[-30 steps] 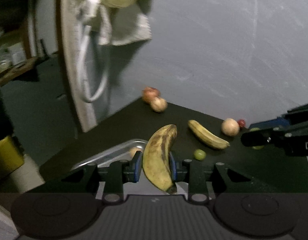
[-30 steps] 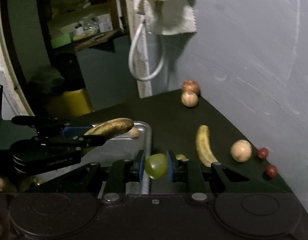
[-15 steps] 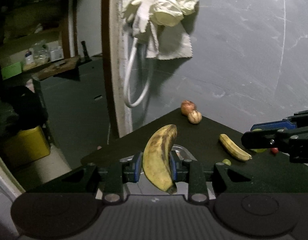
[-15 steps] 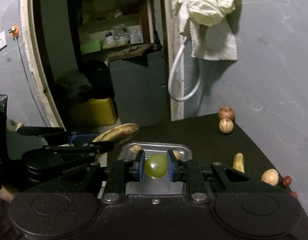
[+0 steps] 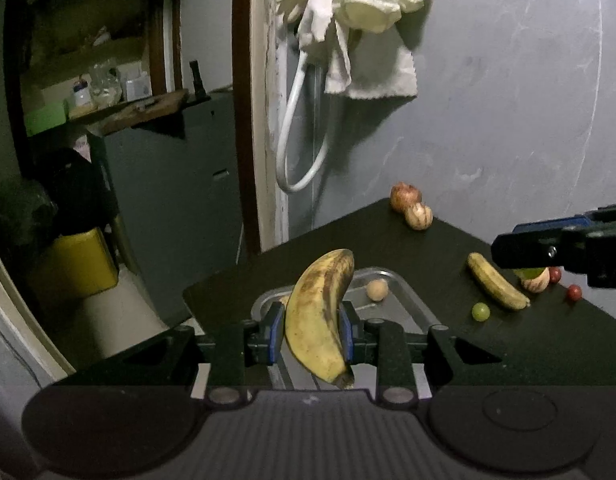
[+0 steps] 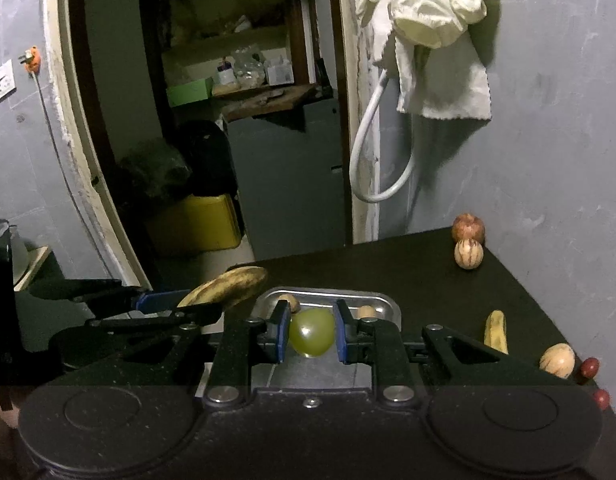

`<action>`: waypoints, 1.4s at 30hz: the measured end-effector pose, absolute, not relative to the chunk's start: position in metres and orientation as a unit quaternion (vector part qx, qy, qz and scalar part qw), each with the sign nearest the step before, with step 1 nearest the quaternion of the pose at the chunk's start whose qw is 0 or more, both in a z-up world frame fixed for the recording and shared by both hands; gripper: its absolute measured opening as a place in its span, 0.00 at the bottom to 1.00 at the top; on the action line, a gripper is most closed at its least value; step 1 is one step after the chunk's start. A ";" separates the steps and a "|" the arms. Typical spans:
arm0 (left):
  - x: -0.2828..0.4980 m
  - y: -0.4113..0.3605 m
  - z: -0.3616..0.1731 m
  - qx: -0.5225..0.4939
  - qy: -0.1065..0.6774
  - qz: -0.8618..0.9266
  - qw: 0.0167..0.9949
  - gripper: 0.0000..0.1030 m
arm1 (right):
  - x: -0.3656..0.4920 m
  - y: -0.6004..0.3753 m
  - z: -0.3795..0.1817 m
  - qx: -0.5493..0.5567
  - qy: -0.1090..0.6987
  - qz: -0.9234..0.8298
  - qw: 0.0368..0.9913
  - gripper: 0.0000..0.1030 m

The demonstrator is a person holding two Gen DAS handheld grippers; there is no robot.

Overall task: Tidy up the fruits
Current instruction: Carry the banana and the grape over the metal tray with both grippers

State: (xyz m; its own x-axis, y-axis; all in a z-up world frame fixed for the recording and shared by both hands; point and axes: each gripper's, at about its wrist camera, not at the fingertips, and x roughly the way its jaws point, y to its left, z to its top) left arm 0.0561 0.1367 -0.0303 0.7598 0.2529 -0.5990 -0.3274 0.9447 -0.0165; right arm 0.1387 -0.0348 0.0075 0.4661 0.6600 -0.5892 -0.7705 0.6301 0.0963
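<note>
My left gripper (image 5: 311, 334) is shut on a spotted yellow banana (image 5: 319, 316), held in the air over the near end of a metal tray (image 5: 408, 298). In the right wrist view that banana (image 6: 228, 287) juts out to the left of the tray (image 6: 382, 301). My right gripper (image 6: 311, 334) is shut on a green grape (image 6: 311, 333), in front of the tray. Two small tan round fruits (image 6: 366, 312) lie in the tray. A second banana (image 5: 496, 286), a loose green grape (image 5: 480, 311) and small red fruits (image 5: 574, 292) lie on the black table (image 5: 428, 248).
A reddish apple (image 6: 468, 228) and a striped round fruit (image 6: 468, 254) sit at the table's far corner by the grey wall. A tan fruit (image 6: 557, 360) lies at the right edge. A cloth (image 6: 432, 20) and white hose hang on the door frame. A yellow bin (image 6: 196, 222) stands on the floor beyond.
Both grippers have drawn back and tilted up, so the table and fruits look smaller and farther away. The tray now lies ahead of both. Each still holds its fruit.
</note>
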 end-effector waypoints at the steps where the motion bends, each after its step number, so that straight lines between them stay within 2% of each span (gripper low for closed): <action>1: 0.059 0.138 -0.034 -0.060 0.314 0.154 0.935 0.29 | 0.141 -0.033 0.005 -0.091 0.304 0.419 0.851 0.23; 14: 0.102 0.157 -0.079 -0.055 0.350 0.125 0.927 0.29 | 0.192 -0.005 -0.038 -0.094 0.346 0.401 0.843 0.23; 24: 0.127 0.166 -0.120 -0.034 0.366 0.113 0.923 0.29 | 0.235 0.031 -0.098 -0.117 0.387 0.397 0.824 0.23; 42: 0.141 0.171 -0.149 0.006 0.363 0.091 0.927 0.30 | 0.260 0.059 -0.146 -0.138 0.413 0.393 0.810 0.23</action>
